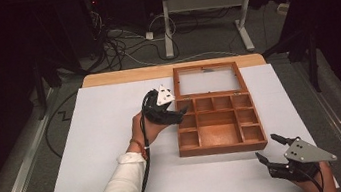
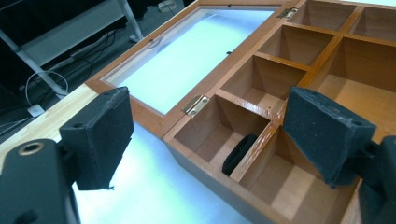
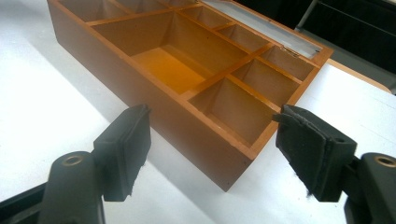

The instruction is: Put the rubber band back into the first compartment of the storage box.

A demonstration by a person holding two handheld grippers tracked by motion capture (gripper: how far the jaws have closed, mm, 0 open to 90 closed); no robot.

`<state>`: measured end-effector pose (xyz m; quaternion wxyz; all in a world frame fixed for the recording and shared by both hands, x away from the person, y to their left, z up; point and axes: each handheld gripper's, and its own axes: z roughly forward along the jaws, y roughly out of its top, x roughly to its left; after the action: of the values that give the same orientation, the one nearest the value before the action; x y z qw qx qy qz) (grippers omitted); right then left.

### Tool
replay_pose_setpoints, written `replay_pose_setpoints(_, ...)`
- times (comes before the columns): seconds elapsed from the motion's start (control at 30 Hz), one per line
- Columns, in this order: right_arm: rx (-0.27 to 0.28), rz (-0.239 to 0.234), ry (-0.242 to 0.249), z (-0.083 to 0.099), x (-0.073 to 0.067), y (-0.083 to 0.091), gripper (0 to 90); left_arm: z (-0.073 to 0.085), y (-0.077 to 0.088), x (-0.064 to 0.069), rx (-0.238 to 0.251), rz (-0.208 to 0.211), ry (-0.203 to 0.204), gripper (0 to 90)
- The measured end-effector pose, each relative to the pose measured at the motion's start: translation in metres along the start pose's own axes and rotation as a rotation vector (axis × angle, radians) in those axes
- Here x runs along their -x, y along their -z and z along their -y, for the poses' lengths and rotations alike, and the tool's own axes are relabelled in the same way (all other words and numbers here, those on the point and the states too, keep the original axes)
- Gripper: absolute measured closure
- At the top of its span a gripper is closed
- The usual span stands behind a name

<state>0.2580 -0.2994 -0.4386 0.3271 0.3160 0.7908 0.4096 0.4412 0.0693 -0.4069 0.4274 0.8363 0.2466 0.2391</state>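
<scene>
No readable text, label, brand, number or sign appearing anywhere: none showing on wooden box [image 1: 219, 128], white table cover [image 1: 102, 130], or either gripper.

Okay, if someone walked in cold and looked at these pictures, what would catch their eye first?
The open wooden box mid-table on the white sheet, its glass lid laid flat behind its compartments. Next, the left gripper, jaws open at the box's far-left corner, where a small black piece lies, and the right gripper, open near its front-right corner.

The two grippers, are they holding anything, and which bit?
Nothing is held. The left gripper is open over the wooden box; the right gripper is open beside it.
</scene>
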Motion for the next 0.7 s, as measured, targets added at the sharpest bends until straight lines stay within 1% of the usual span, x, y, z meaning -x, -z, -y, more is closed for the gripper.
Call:
replay_pose_setpoints(0.07, -0.003, -0.001, 0.003, 0.0, -0.001, 0.0, 26.7, 0.001, 0.003, 0.0, -0.006, -0.008, -0.012, 16.1)
replay_pose_setpoints(0.13, -0.004, -0.005, 0.003, 0.0, -0.002, 0.0, 26.7, 0.002, 0.006, 0.001, -0.012, -0.028, -0.03, 16.4)
replay_pose_setpoints(0.23, -0.006, -0.01, 0.007, -0.001, -0.003, -0.001, 26.2, 0.002, 0.012, 0.002, -0.001, -0.022, -0.031, 16.5)
replay_pose_setpoints(0.3, -0.008, -0.014, 0.007, -0.001, -0.004, -0.001, 26.2, 0.002, 0.016, 0.003, 0.015, -0.02, -0.031, 16.5)
replay_pose_setpoints(0.53, -0.009, -0.018, 0.013, -0.002, -0.005, -0.002, 26.1, 0.001, 0.026, 0.011, 0.016, -0.032, -0.091, 16.5)
replay_pose_setpoints(0.7, -0.018, -0.021, 0.013, -0.001, -0.006, -0.003, 25.4, 0.004, 0.034, 0.015, 0.033, -0.03, -0.104, 16.5)
